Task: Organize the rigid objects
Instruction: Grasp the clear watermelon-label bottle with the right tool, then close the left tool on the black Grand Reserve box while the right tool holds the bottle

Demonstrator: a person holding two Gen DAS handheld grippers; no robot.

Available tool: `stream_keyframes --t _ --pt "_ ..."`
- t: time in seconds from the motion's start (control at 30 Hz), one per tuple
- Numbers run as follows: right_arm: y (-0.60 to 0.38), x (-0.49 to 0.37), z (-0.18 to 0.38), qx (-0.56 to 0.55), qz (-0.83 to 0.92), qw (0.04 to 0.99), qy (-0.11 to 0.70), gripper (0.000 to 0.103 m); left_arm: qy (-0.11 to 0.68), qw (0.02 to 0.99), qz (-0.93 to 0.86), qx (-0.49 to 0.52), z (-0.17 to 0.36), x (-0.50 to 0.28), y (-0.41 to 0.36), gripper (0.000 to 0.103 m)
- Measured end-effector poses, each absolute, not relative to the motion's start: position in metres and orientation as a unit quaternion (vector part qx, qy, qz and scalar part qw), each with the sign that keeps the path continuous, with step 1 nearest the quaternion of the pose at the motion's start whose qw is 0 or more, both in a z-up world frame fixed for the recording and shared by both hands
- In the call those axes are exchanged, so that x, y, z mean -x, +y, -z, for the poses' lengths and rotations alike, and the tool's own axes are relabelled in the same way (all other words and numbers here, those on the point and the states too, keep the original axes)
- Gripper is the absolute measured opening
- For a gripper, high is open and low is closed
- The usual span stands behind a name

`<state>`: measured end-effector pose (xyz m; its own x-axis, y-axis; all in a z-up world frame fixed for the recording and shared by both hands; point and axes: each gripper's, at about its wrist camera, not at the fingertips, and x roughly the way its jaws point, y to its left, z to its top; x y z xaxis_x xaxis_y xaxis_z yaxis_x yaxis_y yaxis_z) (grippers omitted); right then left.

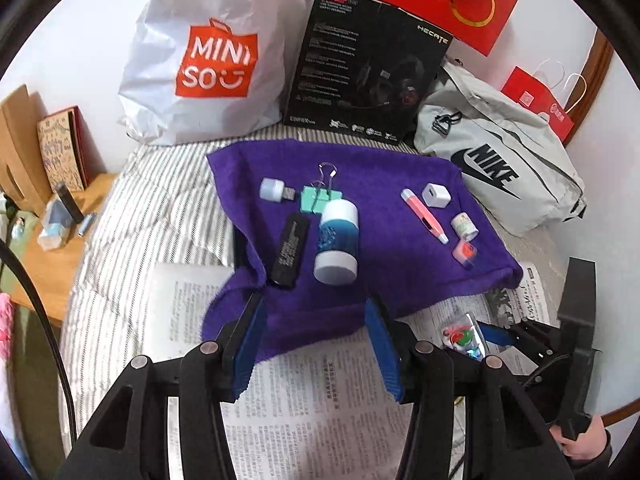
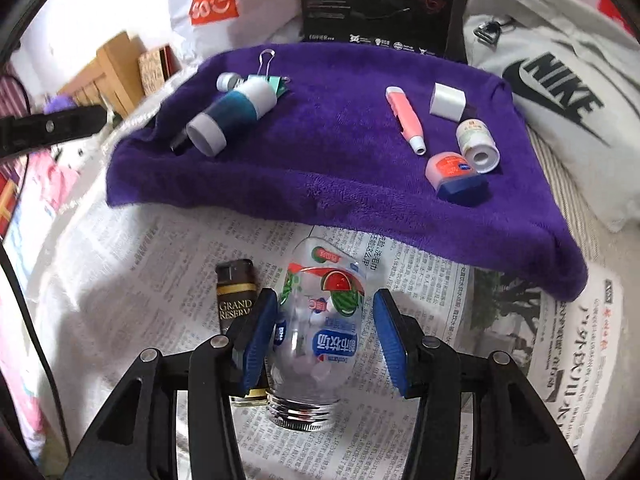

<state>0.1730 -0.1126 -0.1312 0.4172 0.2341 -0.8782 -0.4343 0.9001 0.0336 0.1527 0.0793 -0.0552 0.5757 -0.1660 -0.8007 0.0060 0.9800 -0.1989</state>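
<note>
Purple towel [image 2: 328, 152] spread over the striped bedding [image 1: 132, 216], its near edge overlapping the newspaper [image 2: 168, 264] laid in front. Behind the towel's far edge: white Miniso bag [image 1: 200, 60], black headset box [image 1: 360, 68], grey Nike bag [image 1: 500, 168]; contents of all three not visible.

On the towel, left half: blue-and-white cylindrical bottle [image 1: 337, 240] lying on its side, black flat stick [image 1: 290, 250] just beside it toward the left edge, mint binder clip [image 1: 318, 196] and small white USB plug [image 1: 274, 190] behind it. Right half: pink pen-shaped item [image 1: 424, 216], white cube charger [image 1: 436, 195], small white jar [image 2: 478, 142] on its side, pink-and-blue tube [image 2: 456, 176] near the right front corner. Middle of the towel is bare.

On the newspaper: clear plastic bottle [image 2: 320, 320] with watermelon print, lying with its threaded neck toward the camera, uncapped as far as visible; a few pale pieces inside, possibly candies. Dark lighter [image 2: 236, 296] lies just left of it.

Right gripper [image 2: 324, 340]: jaws apart, straddling the clear bottle; left pad at the bottle wall, right pad clear of it. Left gripper [image 1: 316, 344]: jaws apart, nothing between, over the towel's near edge.
</note>
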Motion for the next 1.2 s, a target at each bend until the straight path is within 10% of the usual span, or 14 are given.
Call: stream_keyframes --t 1.2 --pt "-0.185 -0.169 0.13 0.057 -0.198 0.846 0.491 0.042 0.532 0.843 0.06 0.056 0.125 -0.147 -0.045 0.047"
